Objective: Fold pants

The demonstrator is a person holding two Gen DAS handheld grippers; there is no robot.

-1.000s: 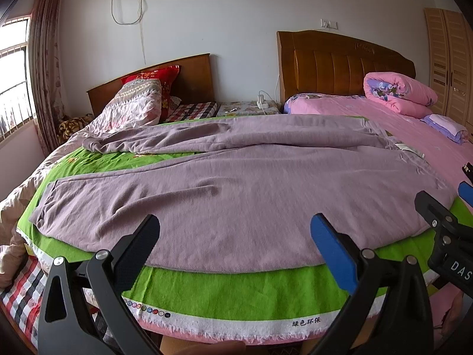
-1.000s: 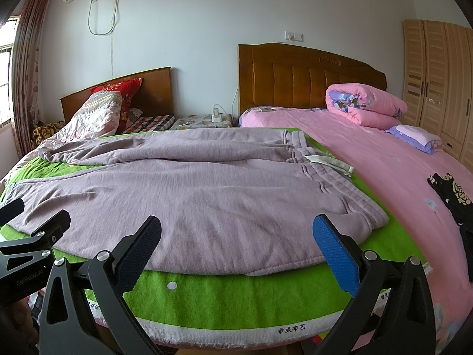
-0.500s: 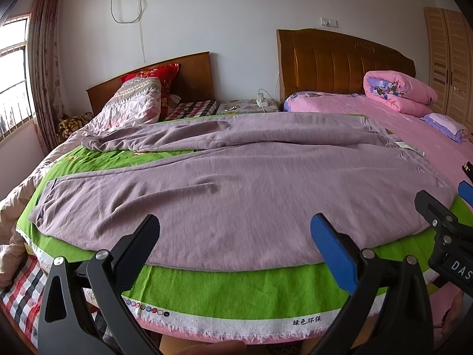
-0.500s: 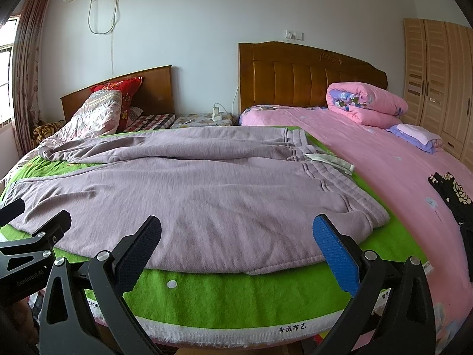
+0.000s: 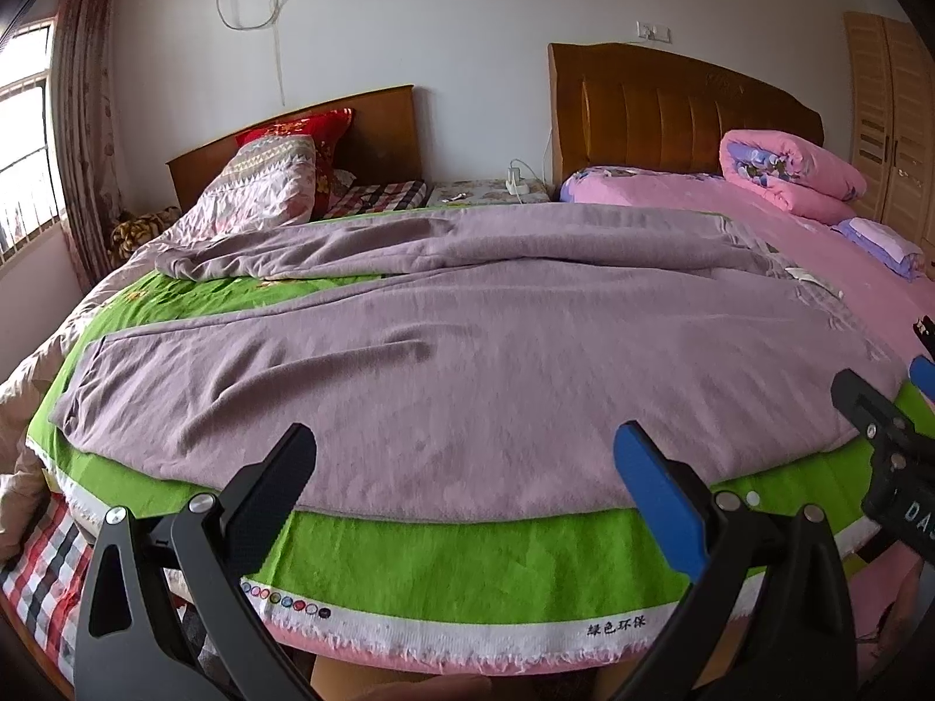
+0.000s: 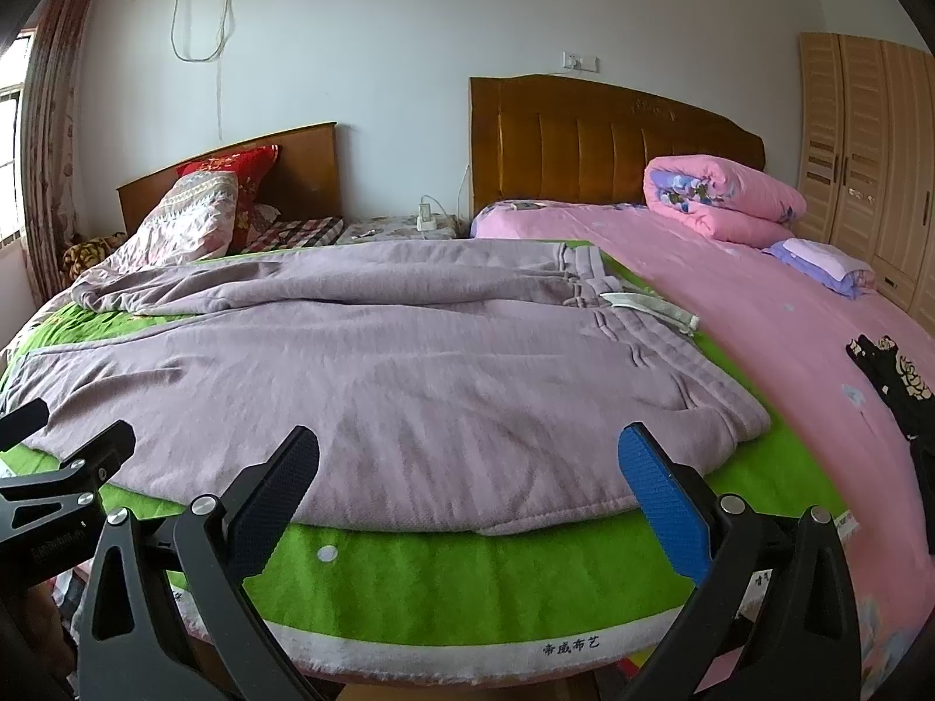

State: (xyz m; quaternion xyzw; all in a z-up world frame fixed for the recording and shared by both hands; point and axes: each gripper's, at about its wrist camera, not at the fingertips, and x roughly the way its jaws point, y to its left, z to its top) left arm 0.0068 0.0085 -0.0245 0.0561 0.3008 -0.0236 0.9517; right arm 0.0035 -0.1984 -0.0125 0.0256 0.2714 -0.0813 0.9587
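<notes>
Pants: mauve sweatpants spread flat on the green cloth, waistband to the right
Left gripper: spread wide, empty, at the near hem
Right gripper: spread wide, empty, near the waist end
Beyond: pink quilt

Even soft daylight from the window at far left; it's blown out w/ glare. Shadows faint. Strong fisheye bending away from window, black vignette corners. Both views sharp, slight blur at edges.

Right tool agape above pants on green cloth.
</notes>
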